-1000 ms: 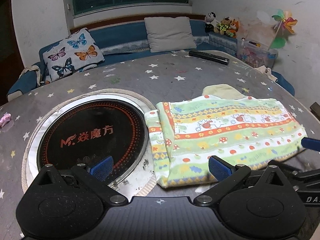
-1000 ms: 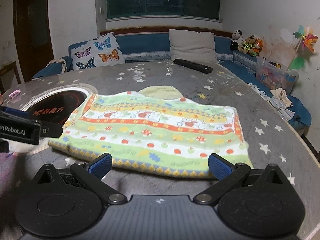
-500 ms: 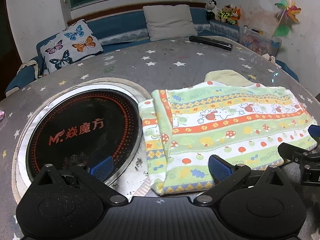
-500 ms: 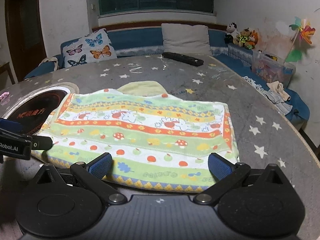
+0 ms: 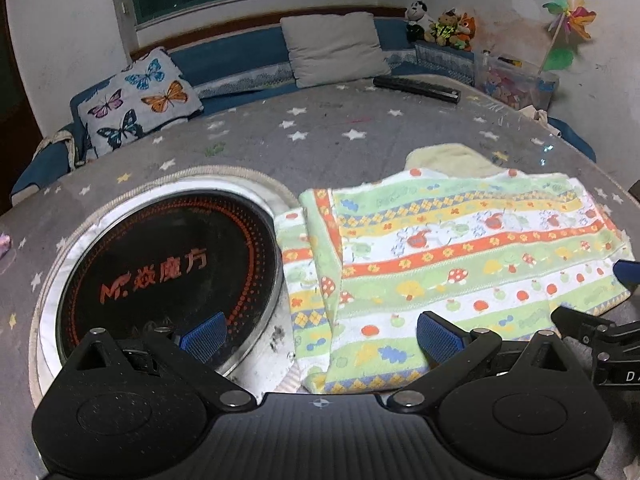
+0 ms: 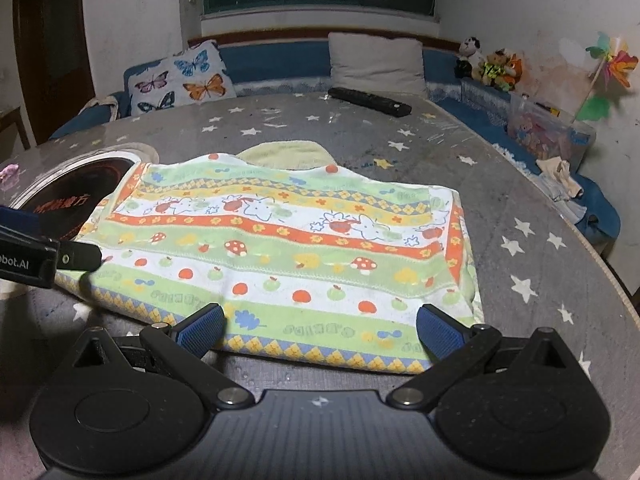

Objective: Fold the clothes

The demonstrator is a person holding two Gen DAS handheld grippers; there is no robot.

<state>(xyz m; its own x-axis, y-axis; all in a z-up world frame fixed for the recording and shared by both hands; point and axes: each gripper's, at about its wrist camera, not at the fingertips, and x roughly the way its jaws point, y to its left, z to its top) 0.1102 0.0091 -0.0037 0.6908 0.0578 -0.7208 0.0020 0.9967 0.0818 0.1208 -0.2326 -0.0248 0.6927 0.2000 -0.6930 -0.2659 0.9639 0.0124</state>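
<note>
A folded child's garment (image 5: 460, 264) with green, orange and white stripes, mushrooms and apples lies flat on the grey star-patterned table (image 5: 320, 136). It also shows in the right wrist view (image 6: 288, 252). My left gripper (image 5: 320, 338) is open and empty, over the garment's near left corner. My right gripper (image 6: 320, 330) is open and empty, over the garment's near edge. Each gripper shows at the edge of the other's view.
A round black induction hob (image 5: 160, 272) is set into the table left of the garment. A remote control (image 6: 370, 101) lies at the far side. A pale cloth (image 6: 286, 152) pokes out behind the garment. A blue bench with cushions (image 6: 376, 64) rings the table.
Both grippers have moved forward and lower toward the garment's near edge. The garment lies as before. Both grippers stay open.
</note>
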